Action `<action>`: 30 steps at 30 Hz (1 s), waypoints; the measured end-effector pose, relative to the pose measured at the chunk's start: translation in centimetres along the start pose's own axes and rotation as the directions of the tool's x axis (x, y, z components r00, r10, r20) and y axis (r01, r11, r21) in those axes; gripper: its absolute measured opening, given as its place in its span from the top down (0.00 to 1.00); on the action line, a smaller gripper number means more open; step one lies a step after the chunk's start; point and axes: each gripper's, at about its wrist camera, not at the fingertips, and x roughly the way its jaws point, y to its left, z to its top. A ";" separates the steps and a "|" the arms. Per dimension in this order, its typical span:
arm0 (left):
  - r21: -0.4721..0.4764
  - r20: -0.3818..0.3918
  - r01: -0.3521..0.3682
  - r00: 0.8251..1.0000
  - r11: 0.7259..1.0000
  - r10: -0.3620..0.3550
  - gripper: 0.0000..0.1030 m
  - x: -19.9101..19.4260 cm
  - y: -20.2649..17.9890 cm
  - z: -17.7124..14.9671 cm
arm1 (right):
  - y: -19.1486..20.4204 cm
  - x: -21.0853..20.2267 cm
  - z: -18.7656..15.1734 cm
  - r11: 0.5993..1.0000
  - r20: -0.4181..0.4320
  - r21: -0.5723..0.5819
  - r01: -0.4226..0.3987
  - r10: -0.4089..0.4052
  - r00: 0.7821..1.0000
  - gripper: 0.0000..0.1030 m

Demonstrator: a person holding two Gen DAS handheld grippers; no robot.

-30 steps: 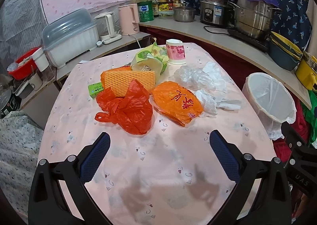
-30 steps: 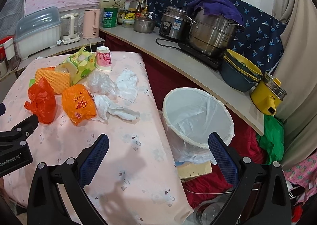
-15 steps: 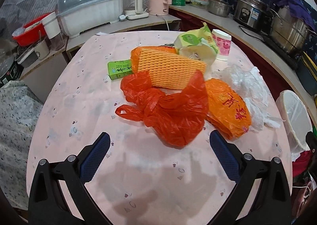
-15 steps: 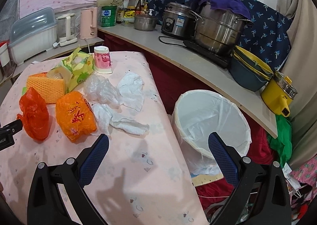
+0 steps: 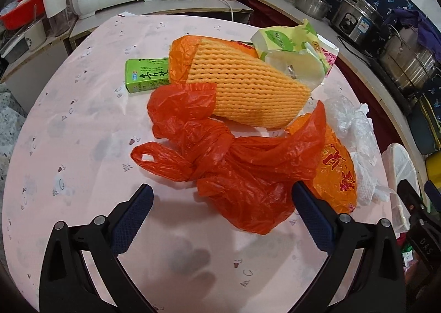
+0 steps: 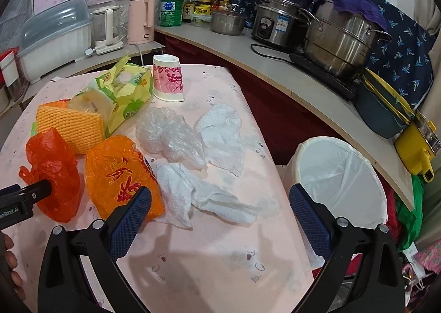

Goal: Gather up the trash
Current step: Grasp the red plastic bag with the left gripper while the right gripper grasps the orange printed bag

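Observation:
Trash lies on the pink table [image 5: 82,125]. A red plastic bag [image 5: 237,164] is just ahead of my open left gripper [image 5: 220,211], its near edge between the jaws. Behind it lie a yellow foam net [image 5: 242,87], a green carton [image 5: 146,74], an orange printed bag [image 5: 336,172] and a green-yellow wrapper [image 5: 289,43]. My open right gripper [image 6: 220,213] hovers over crumpled white paper towels [image 6: 204,194], with clear plastic wrap [image 6: 168,134] and the orange bag [image 6: 118,172] beyond. A white-lined trash bin [image 6: 339,175] stands right of the table.
A pink paper cup [image 6: 168,78] stands at the table's far edge. The counter behind holds a pink kettle [image 6: 142,19], a steel pot [image 6: 339,34], a rice cooker [image 6: 275,23] and a dish rack [image 6: 55,34]. The left gripper body [image 6: 19,200] shows at the right wrist view's left edge.
My left gripper moved forward and down toward the red bag, which now fills the view. My right gripper moved forward and left over the paper towels. Both stayed open.

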 end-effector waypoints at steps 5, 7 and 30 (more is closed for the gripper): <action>-0.025 -0.007 0.042 0.999 0.999 -0.042 0.07 -0.4 -0.9 0.8 | 0.8 1.0 0.4 1.000 -0.013 -0.008 -0.014 0.014 1.000 0.07; -0.064 -0.023 0.025 0.999 0.998 -0.026 0.07 0.6 -0.6 1.4 | 1.0 1.3 0.3 1.000 -0.024 -0.006 -0.026 0.025 0.999 0.07; 0.007 -0.055 0.006 0.998 1.000 -0.006 0.65 1.5 1.1 1.0 | 7.6 6.1 -1.1 0.968 -0.159 0.004 -0.251 0.249 0.955 0.36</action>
